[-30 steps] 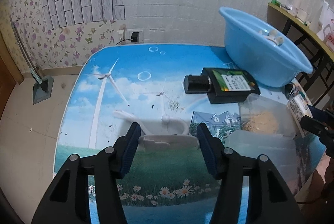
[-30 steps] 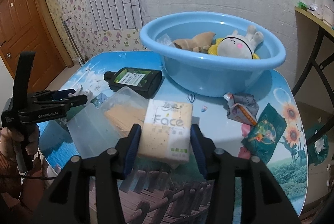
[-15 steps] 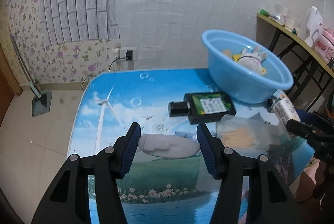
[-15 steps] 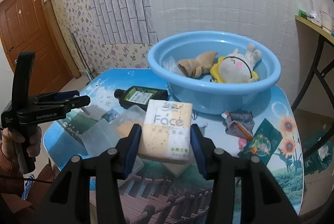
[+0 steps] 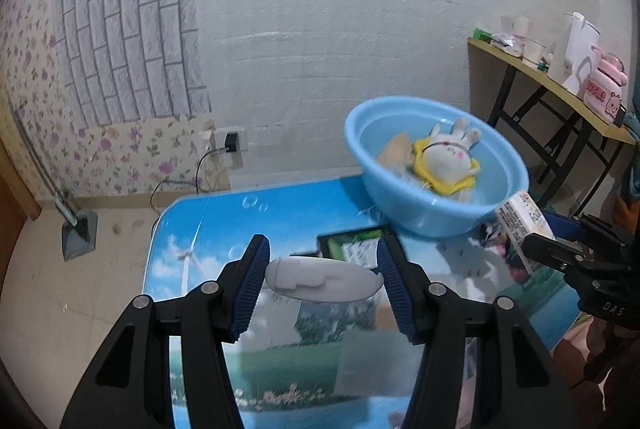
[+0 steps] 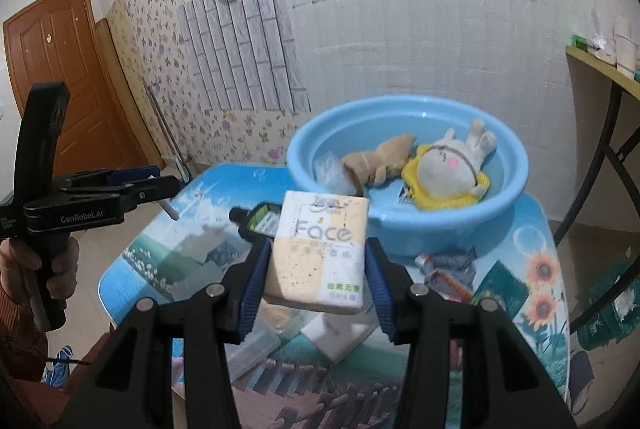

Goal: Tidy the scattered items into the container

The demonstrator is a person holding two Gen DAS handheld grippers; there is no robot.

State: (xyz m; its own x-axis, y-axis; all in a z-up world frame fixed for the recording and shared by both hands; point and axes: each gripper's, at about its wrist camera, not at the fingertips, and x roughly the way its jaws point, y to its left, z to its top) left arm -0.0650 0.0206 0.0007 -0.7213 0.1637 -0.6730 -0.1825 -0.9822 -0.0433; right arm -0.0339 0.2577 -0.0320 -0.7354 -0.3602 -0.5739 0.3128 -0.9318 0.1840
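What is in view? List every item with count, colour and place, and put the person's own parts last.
basin: 1, light blue, far end of the table
plush rabbit: 1, white on yellow, in the basin
tan plush: 1, in the basin, beside the rabbit
dark bottle: 1, black with green label, lying on the table
tissue pack: 1, cream and white, held in the right gripper
white plastic piece: 1, held in the left gripper
table: 1, blue landscape print
side table: 1, yellow top, against the wall
hand: 1, on the left gripper's handle
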